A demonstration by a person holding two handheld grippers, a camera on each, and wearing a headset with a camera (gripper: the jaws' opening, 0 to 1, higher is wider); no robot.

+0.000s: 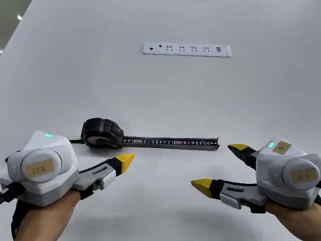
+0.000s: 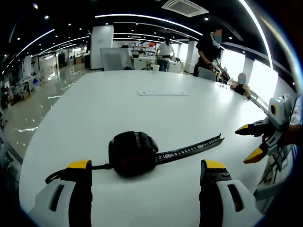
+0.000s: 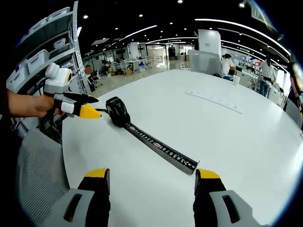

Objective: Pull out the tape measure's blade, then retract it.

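The tape measure (image 1: 103,133) lies on the white counter (image 1: 150,90), its blade (image 1: 173,142) extended to the right and flat on the surface; the left tool (image 2: 147,164) hovers near the case, jaws spread wide and holding nothing; the right tool (image 1: 219,166) hangs near the blade's tip, jaws likewise apart and empty; a power strip (image 1: 186,49) lies well beyond.

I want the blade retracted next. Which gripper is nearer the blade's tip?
Right. The right gripper is open beside the tip, apart from it; the left gripper is by the case, at the opposite end.
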